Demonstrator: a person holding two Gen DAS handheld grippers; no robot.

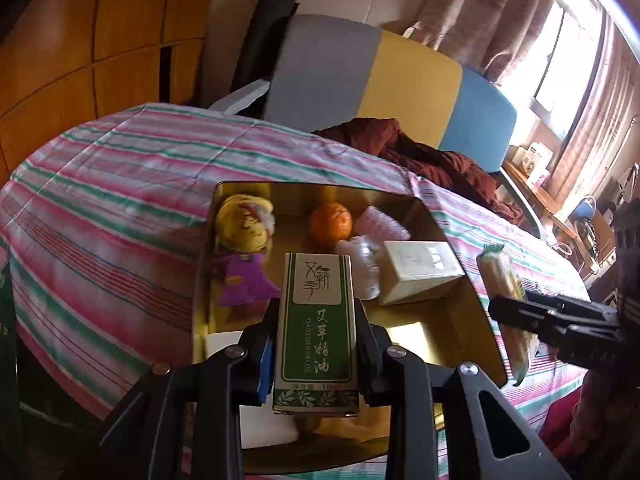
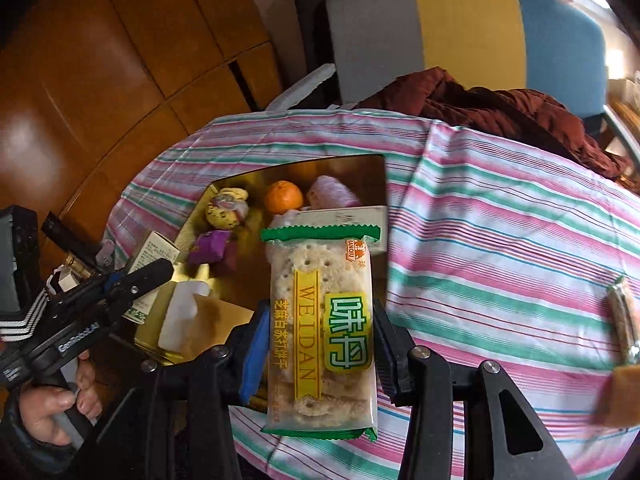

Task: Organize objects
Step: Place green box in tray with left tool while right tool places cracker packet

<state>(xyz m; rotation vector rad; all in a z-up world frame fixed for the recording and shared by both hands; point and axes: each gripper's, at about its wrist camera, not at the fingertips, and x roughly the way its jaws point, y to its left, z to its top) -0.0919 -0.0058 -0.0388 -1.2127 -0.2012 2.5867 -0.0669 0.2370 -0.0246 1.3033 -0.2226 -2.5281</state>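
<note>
My left gripper [image 1: 316, 344] is shut on a green and white essential-oil box [image 1: 316, 320] and holds it above the near part of a gold tray [image 1: 448, 324]. My right gripper [image 2: 320, 352] is shut on a clear cracker packet [image 2: 322, 320] with green ends, held over the tray's right edge [image 2: 382, 176]. In the tray lie a doll with yellow hair and purple dress [image 1: 244, 256], an orange [image 1: 330, 222], a pink roll [image 1: 380, 222], a small clear bottle [image 1: 366, 264] and a white box [image 1: 420, 272]. The right gripper with its packet also shows in the left wrist view [image 1: 508, 304].
The tray sits on a table with a pink, green and white striped cloth [image 2: 500, 240]. A dark red jacket [image 2: 500, 108] lies at the far edge before a grey, yellow and blue chair [image 2: 460, 32]. Another snack packet [image 2: 624, 320] lies at the right on the cloth.
</note>
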